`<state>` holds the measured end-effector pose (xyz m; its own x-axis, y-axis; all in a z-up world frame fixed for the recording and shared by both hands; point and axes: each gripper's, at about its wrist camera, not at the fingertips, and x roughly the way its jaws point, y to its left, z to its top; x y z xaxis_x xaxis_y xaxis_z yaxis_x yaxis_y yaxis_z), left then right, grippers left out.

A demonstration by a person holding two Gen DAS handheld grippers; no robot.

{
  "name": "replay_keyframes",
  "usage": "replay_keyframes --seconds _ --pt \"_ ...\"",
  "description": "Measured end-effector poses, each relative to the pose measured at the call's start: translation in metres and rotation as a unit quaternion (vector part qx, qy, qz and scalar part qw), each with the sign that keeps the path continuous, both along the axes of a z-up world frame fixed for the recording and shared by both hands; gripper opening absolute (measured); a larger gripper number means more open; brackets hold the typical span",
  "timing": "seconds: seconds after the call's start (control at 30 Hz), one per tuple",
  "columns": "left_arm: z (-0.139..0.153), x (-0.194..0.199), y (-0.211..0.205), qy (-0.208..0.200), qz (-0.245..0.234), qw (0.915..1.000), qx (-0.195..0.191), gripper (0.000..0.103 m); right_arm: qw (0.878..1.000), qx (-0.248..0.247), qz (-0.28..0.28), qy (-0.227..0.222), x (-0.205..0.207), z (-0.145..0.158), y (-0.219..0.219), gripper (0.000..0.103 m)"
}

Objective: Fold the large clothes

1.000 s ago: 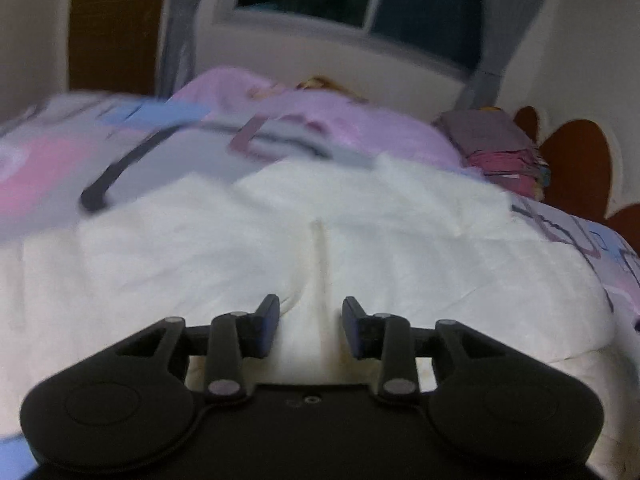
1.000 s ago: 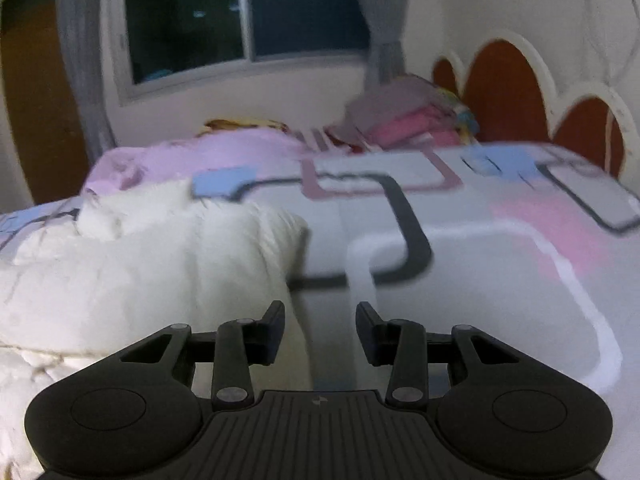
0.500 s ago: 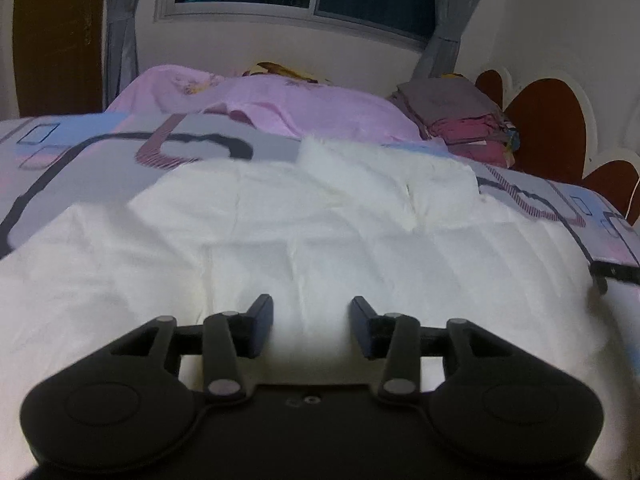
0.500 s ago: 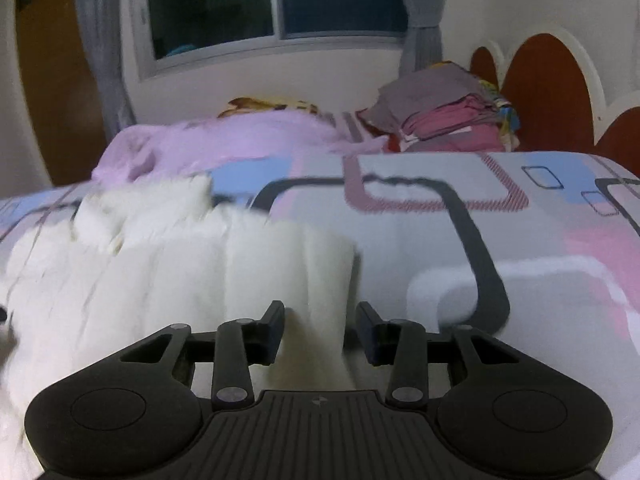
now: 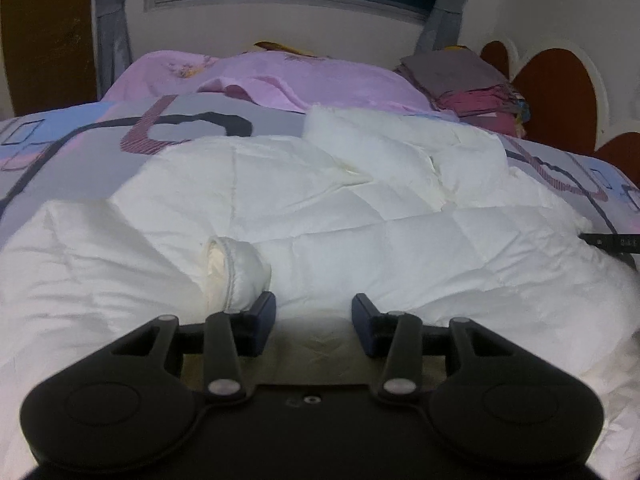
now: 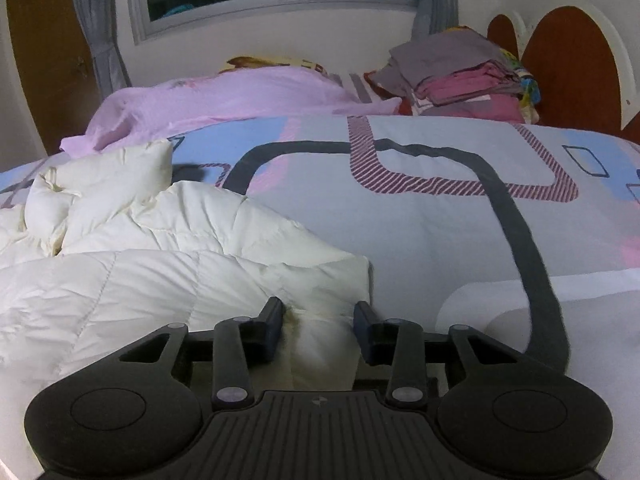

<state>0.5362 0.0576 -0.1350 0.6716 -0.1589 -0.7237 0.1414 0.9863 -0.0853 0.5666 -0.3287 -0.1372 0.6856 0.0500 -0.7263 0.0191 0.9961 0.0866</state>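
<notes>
A white quilted puffer jacket (image 5: pixel 360 232) lies spread across the patterned bedspread (image 6: pixel 440 220). My left gripper (image 5: pixel 314 314) hangs low over the jacket's near part, open, with fabric lying under the gap. A rolled sleeve cuff (image 5: pixel 234 272) sits just beyond its left finger (image 5: pixel 262 316). In the right wrist view the jacket (image 6: pixel 180 264) fills the left half. Its right edge runs between the fingers of my right gripper (image 6: pixel 319 316), which is open. A black tip (image 5: pixel 612 242), seemingly the right gripper, shows at the jacket's right edge.
A crumpled pink sheet (image 5: pixel 280 76) lies along the far side of the bed below the window. A stack of folded clothes (image 6: pixel 460 72) sits at the far right by the brown scalloped headboard (image 6: pixel 568 60). A wooden door (image 5: pixel 44 32) stands at the left.
Both grippers came down closer to the jacket. The left jaws widened a little and the sleeve cuff came into view beside them. The right gripper moved from over the bare bedspread onto the jacket's edge.
</notes>
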Motion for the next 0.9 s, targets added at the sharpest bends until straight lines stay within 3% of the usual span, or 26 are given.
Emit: replay_keyframes --seconds 0.03,0.1,0.13,0.17,0.3,0.4,0.47,0.53,0.6,0.67,0.77,0.9 --pt "0.01 -0.005 -0.002 -0.012 0.005 0.9999 0.008 0.046 1.0 -0.012 -0.006 -0.018 -0.009 0.013 0.003 0.04" --pt "0.031 -0.025 -0.007 -0.056 0.004 0.9984 -0.002 0.062 0.998 0.001 -0.002 -0.059 -0.033 0.037 0.01 0.046" --pt "0.038 -0.032 -0.014 -0.066 -0.001 0.9977 -0.017 0.066 0.998 0.013 0.013 -0.064 -0.043 0.043 0.017 0.057" --pt "0.041 -0.036 -0.023 -0.069 -0.014 0.997 -0.032 0.071 0.997 0.012 0.026 -0.066 -0.05 0.046 0.026 0.061" --pt "0.027 -0.042 -0.075 -0.053 -0.065 0.9962 -0.024 0.07 0.997 -0.016 0.056 -0.043 -0.07 0.033 0.063 0.061" --pt "0.0 -0.034 -0.092 -0.002 -0.063 0.998 0.009 0.071 0.998 -0.057 0.04 -0.003 -0.071 0.009 0.069 0.061" --pt "-0.005 -0.035 -0.091 -0.002 -0.065 0.9978 0.013 0.07 0.998 -0.045 0.031 0.002 -0.074 0.006 0.062 0.061" --pt "0.009 -0.044 -0.082 -0.008 -0.055 0.9984 0.008 0.067 0.999 -0.044 0.025 -0.015 -0.087 0.018 0.057 0.061" --pt "0.02 -0.058 -0.066 -0.034 -0.043 0.9985 -0.003 0.073 0.999 -0.037 0.02 -0.035 -0.103 0.029 0.049 0.061" --pt "0.019 -0.069 -0.048 -0.043 -0.019 0.9989 0.01 0.074 0.999 -0.04 0.014 -0.022 -0.113 0.022 0.044 0.061" --pt "-0.005 -0.063 -0.032 0.004 -0.005 0.9999 0.009 0.074 1.0 -0.025 0.002 0.015 -0.111 -0.003 0.041 0.062" --pt "-0.005 -0.061 -0.032 0.008 0.001 0.9999 0.014 0.073 0.999 -0.019 -0.011 0.024 -0.109 0.0 0.039 0.064"
